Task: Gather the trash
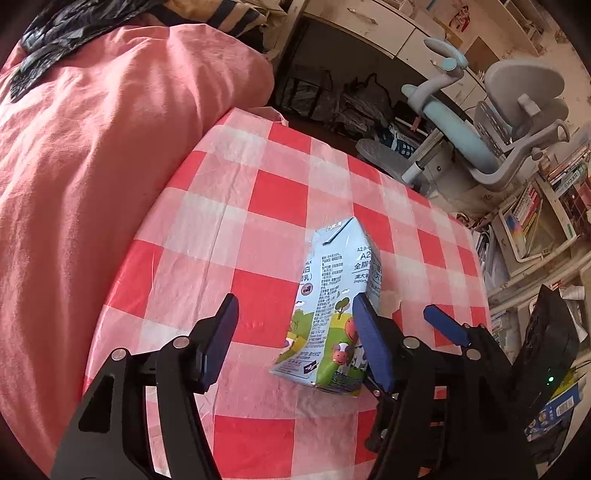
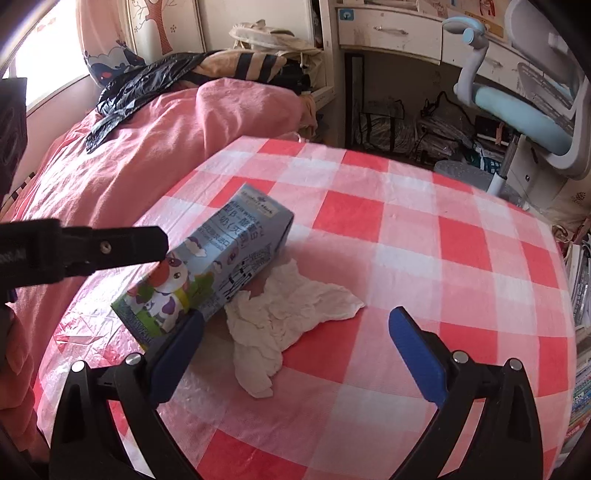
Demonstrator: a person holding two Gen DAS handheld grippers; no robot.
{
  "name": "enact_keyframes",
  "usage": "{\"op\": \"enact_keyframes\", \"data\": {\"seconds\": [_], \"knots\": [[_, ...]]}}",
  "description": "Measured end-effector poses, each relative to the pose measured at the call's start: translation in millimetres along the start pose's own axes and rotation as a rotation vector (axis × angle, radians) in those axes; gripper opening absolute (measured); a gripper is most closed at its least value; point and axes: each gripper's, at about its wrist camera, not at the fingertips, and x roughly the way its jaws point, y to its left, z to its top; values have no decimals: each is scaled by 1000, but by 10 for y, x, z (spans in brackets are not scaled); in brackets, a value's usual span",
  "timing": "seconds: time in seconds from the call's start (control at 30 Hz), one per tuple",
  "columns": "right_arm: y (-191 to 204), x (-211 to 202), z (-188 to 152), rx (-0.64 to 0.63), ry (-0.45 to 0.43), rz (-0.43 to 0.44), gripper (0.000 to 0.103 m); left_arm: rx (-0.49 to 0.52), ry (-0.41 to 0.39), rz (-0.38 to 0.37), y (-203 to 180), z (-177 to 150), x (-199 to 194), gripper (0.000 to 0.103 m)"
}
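A light blue milk carton with a cartoon cow lies on its side on the red and white checked tablecloth. My left gripper stands open around it. The right pad is close against the carton and the left pad is well clear. In the right wrist view the carton lies at the left, with a crumpled white tissue beside it. My right gripper is open, and the tissue lies between its blue fingers, untouched. One of the left gripper's fingers reaches over the carton.
A pink quilt borders the table on the left, with a black plastic bag lying on it. Beyond the table's far edge stand a desk and a grey and blue chair. Bookshelves are at the right.
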Motion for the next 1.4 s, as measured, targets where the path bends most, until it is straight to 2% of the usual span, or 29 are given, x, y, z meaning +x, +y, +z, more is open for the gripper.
{"op": "enact_keyframes", "data": {"seconds": [0.27,0.37,0.47,0.53,0.57,0.7,0.8,1.0,1.2,1.33,1.4], "knots": [[14,87,39,31,12,59,97,117,-39,17,-296,29,-67,65],[27,120,51,26,24,84,95,157,-36,64,-346,40,-15,66],[22,134,54,12,37,84,87,164,-9,109,-322,43,109,66],[-2,126,57,5,40,80,80,163,-14,108,-298,50,143,68],[-26,118,59,6,41,79,73,163,-17,113,-301,60,144,68],[-133,100,68,23,47,86,54,206,-51,170,-368,82,146,68],[-185,94,71,29,52,92,46,266,-83,241,-451,80,121,69],[-184,98,75,23,52,101,45,368,-128,344,-579,64,85,69],[-205,111,90,24,53,114,45,445,-108,298,-685,8,135,69],[-214,112,97,20,58,122,45,473,-118,320,-699,5,134,70],[-217,112,99,19,60,124,45,495,-129,355,-713,1,133,71]]}}
